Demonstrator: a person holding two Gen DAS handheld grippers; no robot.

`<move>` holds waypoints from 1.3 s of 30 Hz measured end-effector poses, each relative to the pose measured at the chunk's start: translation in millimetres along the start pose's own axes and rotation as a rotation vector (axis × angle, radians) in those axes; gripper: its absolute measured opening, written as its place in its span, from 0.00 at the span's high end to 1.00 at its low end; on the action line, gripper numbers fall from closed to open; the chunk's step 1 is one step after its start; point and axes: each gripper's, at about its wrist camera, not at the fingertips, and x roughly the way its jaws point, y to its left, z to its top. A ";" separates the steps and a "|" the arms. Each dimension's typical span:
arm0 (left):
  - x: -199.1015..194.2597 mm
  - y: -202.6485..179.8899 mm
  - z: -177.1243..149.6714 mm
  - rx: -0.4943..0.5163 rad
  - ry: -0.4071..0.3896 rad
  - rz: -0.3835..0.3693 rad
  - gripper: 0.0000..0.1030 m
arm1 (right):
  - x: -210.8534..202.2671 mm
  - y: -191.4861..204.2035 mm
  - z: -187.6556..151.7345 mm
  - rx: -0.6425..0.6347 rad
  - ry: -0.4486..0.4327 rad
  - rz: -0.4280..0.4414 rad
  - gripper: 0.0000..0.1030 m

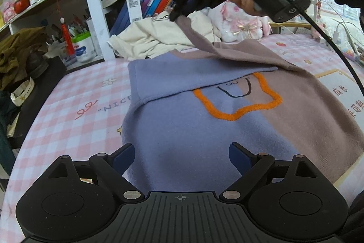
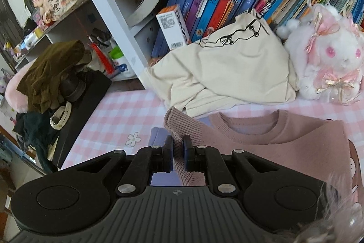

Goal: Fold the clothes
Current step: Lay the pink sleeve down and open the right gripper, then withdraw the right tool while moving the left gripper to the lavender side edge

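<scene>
Right gripper (image 2: 178,153): pinches the ribbed pink sleeve cuff (image 2: 176,126), raised over the blue-and-mauve knit sweater (image 1: 204,111) lying flat on the pink checked bedsheet (image 1: 75,92). Left gripper (image 1: 182,156): spread wide, empty, above the sweater's blue hem. Bare sheet left; crumpled cream garment (image 2: 227,74) beyond the collar.

The sweater (image 1: 182,129) runs under the left gripper (image 1: 182,156) and off frame; its sleeve (image 2: 179,131) end hides inside the right gripper (image 2: 178,152).
</scene>
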 end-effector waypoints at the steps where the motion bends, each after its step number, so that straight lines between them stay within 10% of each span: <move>1: 0.4 -0.7 0.1 0.004 0.001 -0.002 0.11 | 1.4 0.1 -0.3 0.000 0.006 0.005 0.87; 5: 1.9 -3.5 1.2 0.018 0.001 -0.010 0.11 | -3.6 -1.9 -0.5 0.013 -0.013 0.024 0.57; 19: 8.3 -11.9 8.0 0.018 -0.004 -0.046 0.11 | -50.0 -46.7 -38.2 0.034 -0.021 -0.060 0.52; 39: 3.3 -22.3 20.9 -0.185 0.031 0.063 0.11 | -174.7 -122.9 -188.9 0.037 0.034 -0.237 0.45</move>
